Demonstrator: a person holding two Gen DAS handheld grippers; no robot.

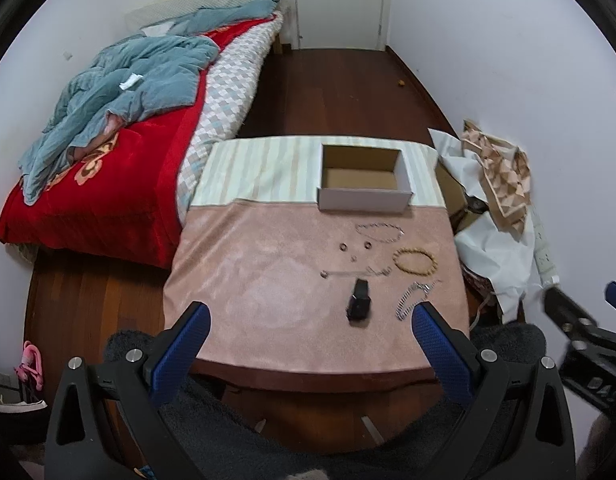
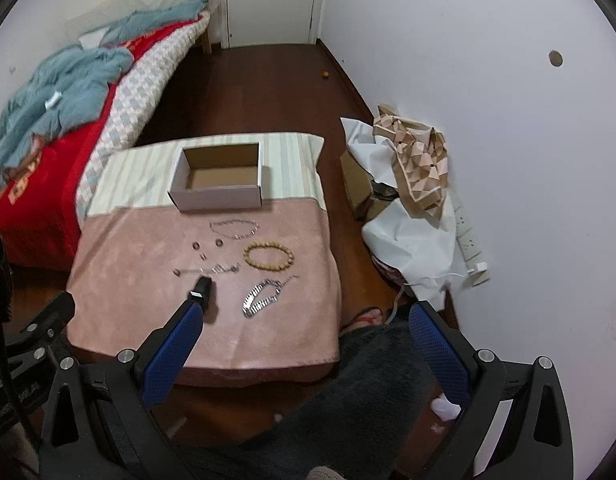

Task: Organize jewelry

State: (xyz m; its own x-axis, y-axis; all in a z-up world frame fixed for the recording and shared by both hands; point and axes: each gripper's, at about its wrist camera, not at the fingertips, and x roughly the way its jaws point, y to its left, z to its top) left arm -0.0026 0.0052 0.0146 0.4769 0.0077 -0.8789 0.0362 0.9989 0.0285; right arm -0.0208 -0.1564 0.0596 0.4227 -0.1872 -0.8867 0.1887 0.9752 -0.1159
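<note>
An open cardboard box (image 1: pixel 363 190) (image 2: pixel 218 190) stands empty at the far side of a pink cloth (image 1: pixel 268 288) (image 2: pixel 148 280) on a small table. In front of it lie a silver chain (image 1: pixel 379 232) (image 2: pixel 234 227), two small rings (image 1: pixel 343 246) (image 2: pixel 195 245), a wooden bead bracelet (image 1: pixel 415 262) (image 2: pixel 269 260), a thin silver piece (image 1: pixel 355 273) (image 2: pixel 206 270), a black watch (image 1: pixel 358 304) (image 2: pixel 202 291) and a silver link bracelet (image 1: pixel 411 300) (image 2: pixel 262 298). My left gripper (image 1: pixel 311 312) is open, above the table's near edge. My right gripper (image 2: pixel 308 312) is open, over the table's near right corner.
A bed (image 1: pixel 108 140) with red and blue bedding stands left of the table. A pile of white paper, patterned cloth and a carton (image 2: pixel 407 184) lies on the wooden floor to the right by the wall. A white door (image 1: pixel 339 0) is at the far end.
</note>
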